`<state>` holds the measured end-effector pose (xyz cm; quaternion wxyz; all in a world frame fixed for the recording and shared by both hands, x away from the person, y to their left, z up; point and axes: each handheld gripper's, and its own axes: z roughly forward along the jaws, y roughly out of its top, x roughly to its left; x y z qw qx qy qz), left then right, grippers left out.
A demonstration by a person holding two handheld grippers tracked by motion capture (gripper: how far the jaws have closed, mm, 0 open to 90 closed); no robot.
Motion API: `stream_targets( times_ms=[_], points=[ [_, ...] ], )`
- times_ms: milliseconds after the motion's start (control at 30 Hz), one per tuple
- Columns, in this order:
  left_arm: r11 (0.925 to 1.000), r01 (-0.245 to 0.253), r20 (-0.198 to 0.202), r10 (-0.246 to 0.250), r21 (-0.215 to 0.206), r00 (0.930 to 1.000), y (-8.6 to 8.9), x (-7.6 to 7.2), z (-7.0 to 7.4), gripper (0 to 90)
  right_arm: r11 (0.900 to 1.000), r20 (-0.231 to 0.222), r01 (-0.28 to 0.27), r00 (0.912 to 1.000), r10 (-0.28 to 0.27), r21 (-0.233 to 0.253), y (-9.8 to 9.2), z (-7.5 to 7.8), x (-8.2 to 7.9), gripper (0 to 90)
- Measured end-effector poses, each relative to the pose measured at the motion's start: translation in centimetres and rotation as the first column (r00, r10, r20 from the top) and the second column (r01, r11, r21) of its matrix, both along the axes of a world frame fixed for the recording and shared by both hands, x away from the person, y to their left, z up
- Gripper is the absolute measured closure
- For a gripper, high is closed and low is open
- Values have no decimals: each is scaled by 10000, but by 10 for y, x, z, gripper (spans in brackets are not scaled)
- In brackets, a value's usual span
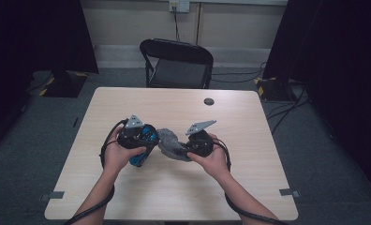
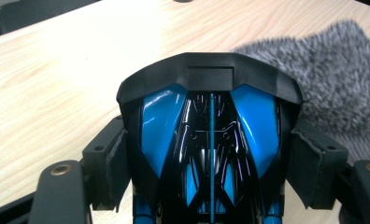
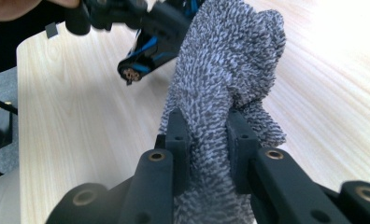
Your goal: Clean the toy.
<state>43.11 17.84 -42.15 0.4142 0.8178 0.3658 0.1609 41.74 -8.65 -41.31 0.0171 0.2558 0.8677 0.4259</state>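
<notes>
Your left hand-held gripper (image 1: pixel 144 147) holds a blue-and-black toy car (image 1: pixel 141 145) clamped between its jaws, just left of tabletop (image 1: pixel 174 197) centre in the high view. In the left gripper view the toy car (image 2: pixel 211 140) has its long axis along the jaws: glossy blue side panels, black centre with a thin blue stripe, and a black spoiler-like bar at the far end, toward 12 o'clock. In the right gripper view its lower end, with round tips, points toward 7 o'clock.

Your right hand-held gripper (image 1: pixel 186 152) is closed on a grey fuzzy cloth (image 1: pixel 172 145), jaws narrow and pinching a fold. In the right gripper view the cloth (image 3: pixel 225 74) stands up from the jaws toward 12 o'clock: shaggy grey-white pile, bunched, wider at the top, a flap hanging at 4 o'clock. In the high view it lies between the two grippers and touches the car's right side. In the left gripper view it sits at 2 o'clock (image 2: pixel 332 79) on the tabletop, just beside the spoiler end.

Black chair (image 1: pixel 176 63) at 12 o'clock behind the tabletop; small dark disc (image 1: pixel 209 101) near the far edge.
</notes>
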Motion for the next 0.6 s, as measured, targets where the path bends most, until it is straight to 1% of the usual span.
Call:
stream_targets(
  times_ms=[200, 300, 367, 400, 467, 533, 600],
  points=[
    [10000, -17, -2, 17, -69, 10000, 2, 2, 3, 255, 10000, -172, -71, 9998, 70, -27, -1, -6, -1, 749],
    [10000, -21, 69, 22, -44, 10000, 3, 3, 6, 255, 9999, -240, -147, 9996, 146, -54, -1, -9, -2, 749],
    [9999, -88, 140, 90, -140, 9999, 4, 4, 9, 255, 9997, -276, -227, 9994, 225, -94, -1, -11, -3, 749],
    [10000, -52, 122, 53, -62, 9999, 5, 4, 10, 255, 9997, -292, -243, 9993, 240, -83, -1, -12, -4, 749],
    [9998, -117, 188, 120, -132, 9998, 5, 4, 12, 255, 9996, -337, -271, 9991, 267, -120, -4, -13, -4, 749],
    [9998, -96, 171, 100, -189, 9998, 6, 4, 13, 255, 9998, -371, -160, 9992, 155, -145, -8, -14, -3, 749],
    [9999, -70, 151, 72, -138, 9999, 6, 3, 14, 255, 9998, -379, -7, 9993, 0, -182, -12, -15, -2, 749]
  ],
)
